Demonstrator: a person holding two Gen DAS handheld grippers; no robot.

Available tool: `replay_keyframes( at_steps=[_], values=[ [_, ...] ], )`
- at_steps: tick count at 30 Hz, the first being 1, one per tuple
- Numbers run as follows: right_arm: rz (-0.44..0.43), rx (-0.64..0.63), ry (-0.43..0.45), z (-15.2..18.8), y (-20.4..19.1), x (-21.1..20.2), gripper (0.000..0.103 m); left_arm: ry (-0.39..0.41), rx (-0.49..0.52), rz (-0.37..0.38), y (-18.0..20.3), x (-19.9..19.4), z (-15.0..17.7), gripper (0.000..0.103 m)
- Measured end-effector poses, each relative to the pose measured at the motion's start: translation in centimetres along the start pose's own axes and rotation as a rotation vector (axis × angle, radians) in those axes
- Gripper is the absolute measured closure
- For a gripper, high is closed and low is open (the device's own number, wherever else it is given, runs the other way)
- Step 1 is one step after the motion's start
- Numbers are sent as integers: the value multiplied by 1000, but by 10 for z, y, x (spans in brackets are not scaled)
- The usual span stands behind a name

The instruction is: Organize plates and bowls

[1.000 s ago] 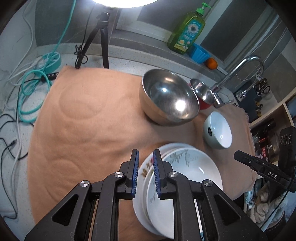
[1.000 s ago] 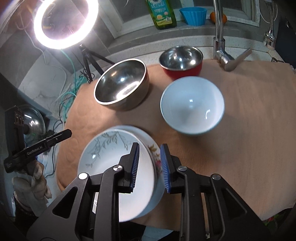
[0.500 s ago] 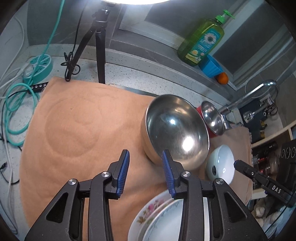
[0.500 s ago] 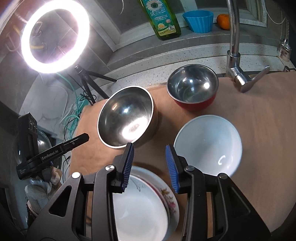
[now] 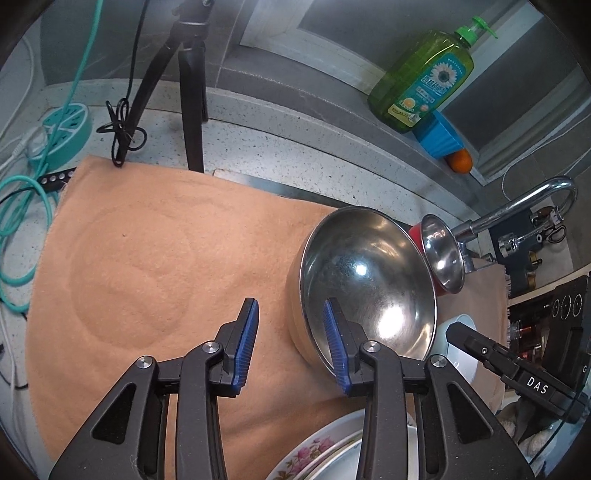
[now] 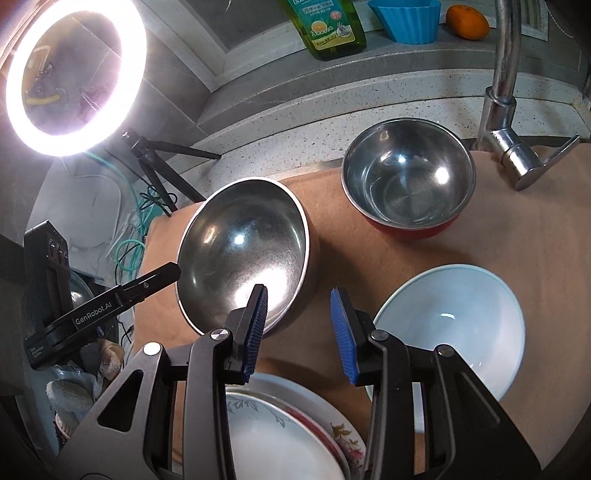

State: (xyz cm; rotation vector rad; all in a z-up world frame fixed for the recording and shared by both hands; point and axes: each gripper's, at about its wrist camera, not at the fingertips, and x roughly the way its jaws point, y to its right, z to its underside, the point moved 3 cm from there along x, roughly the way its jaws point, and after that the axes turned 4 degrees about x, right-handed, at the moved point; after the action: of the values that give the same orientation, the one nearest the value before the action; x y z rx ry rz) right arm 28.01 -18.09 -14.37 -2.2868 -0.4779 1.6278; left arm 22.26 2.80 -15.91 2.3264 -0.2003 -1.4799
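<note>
A large steel bowl stands on the tan cloth. My left gripper is open and empty, its jaws straddling the bowl's left rim. My right gripper is open and empty, hovering at the bowl's near right side. A red bowl with a steel inside stands behind. A pale blue-white bowl is right of my right gripper. Stacked flowered plates lie under both grippers at the near edge.
A chrome tap rises at the back right. A green soap bottle, a blue cup and an orange sit on the ledge. A ring light on a tripod and teal cables are at the left.
Both grippers have opened, let go of the plates and moved forward to the large steel bowl. The plates stay stacked at the near edge.
</note>
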Motion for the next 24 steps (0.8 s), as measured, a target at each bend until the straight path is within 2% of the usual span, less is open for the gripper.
replay_keyframes(
  at_steps=[6,8,10,11,14,17,24],
  values=[
    [11,18,-29,-4,4,15,66,-14,18,1,3,7,-1,71],
    [11,21,-36,-4,4,18,69,-19,21,1,3,10,-2,71],
    [13,19,-44,-4,2,21,77,-24,19,-1,2,13,-3,79],
    [12,18,-47,-4,2,23,78,-27,18,1,3,14,-3,86],
    [13,6,-53,-5,0,26,83,-33,30,8,5,17,-3,90],
    [17,-6,-57,-7,-1,29,88,-31,46,-2,8,17,-2,90],
    [40,-27,-48,-7,-3,29,89,-32,26,3,4,14,0,90]
  ],
)
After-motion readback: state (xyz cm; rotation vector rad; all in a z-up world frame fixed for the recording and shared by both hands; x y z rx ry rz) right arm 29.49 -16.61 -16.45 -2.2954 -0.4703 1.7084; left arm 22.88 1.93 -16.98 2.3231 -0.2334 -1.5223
